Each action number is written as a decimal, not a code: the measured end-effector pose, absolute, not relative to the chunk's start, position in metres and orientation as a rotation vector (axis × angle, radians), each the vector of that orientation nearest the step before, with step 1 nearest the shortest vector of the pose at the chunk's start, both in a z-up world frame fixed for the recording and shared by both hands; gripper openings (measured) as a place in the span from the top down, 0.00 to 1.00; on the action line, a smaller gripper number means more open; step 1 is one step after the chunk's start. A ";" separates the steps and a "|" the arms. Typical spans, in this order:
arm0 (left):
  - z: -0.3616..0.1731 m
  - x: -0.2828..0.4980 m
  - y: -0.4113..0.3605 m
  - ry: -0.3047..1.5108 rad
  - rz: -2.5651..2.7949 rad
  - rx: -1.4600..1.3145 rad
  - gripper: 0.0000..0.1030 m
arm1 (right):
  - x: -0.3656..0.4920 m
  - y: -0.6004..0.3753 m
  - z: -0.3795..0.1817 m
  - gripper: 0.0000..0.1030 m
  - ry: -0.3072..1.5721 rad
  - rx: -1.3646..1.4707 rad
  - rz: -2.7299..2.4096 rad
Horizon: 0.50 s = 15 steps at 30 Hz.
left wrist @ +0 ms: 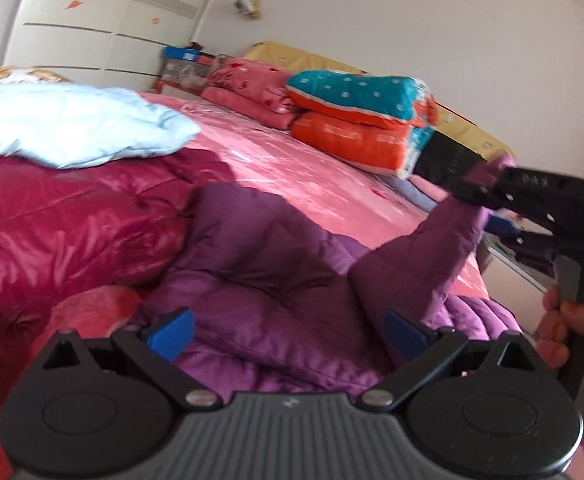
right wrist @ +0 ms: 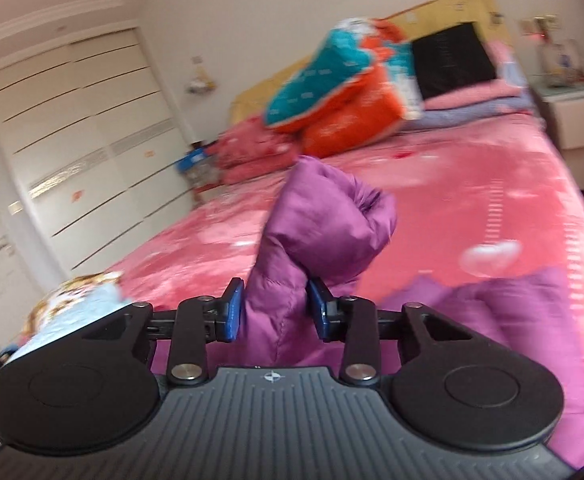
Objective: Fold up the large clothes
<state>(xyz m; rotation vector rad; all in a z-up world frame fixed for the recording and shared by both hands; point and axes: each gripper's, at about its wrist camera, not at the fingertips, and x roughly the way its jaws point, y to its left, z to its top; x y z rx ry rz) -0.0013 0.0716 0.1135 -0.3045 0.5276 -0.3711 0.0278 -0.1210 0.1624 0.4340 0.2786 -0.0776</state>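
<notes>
The purple padded jacket [left wrist: 276,280] lies spread on the near part of the pink bed cover [left wrist: 312,176], partly overlapping a crimson quilted coat [left wrist: 72,216] to its left, on which a pale blue garment [left wrist: 72,124] rests. One sleeve [right wrist: 324,216] is raised clear of the bed. The right gripper [right wrist: 276,308] has that sleeve between its blue pads, which sit against the fabric on both sides at a moderately narrow opening; the cuff end stands bunched above the jaws. In the left wrist view the same sleeve [left wrist: 444,236] rises diagonally to the right gripper [left wrist: 488,192], held by a person's hand [left wrist: 560,320]. The left gripper [left wrist: 288,332] is wide open low over the jacket body, gripping nothing, though contact with the cloth cannot be confirmed. Risks noted: the shell appears slick and the fill bulky, so the sleeve could slide from the pads if pulled hard. With the body unpinned, a drag across may shift the whole jacket rather than fold it. The neighbouring crimson coat could be caught and pulled along. Stacked bedding [left wrist: 356,120] at the headboard is well apart.
</notes>
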 end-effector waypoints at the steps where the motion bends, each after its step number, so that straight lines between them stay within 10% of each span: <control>1: 0.112 0.002 0.076 0.527 -0.352 -0.315 0.03 | 0.036 -0.111 0.163 0.57 0.282 0.423 -0.048; 15: 0.107 0.019 0.137 0.453 -0.147 -0.555 0.03 | 0.109 -0.022 0.108 0.57 0.561 0.343 0.343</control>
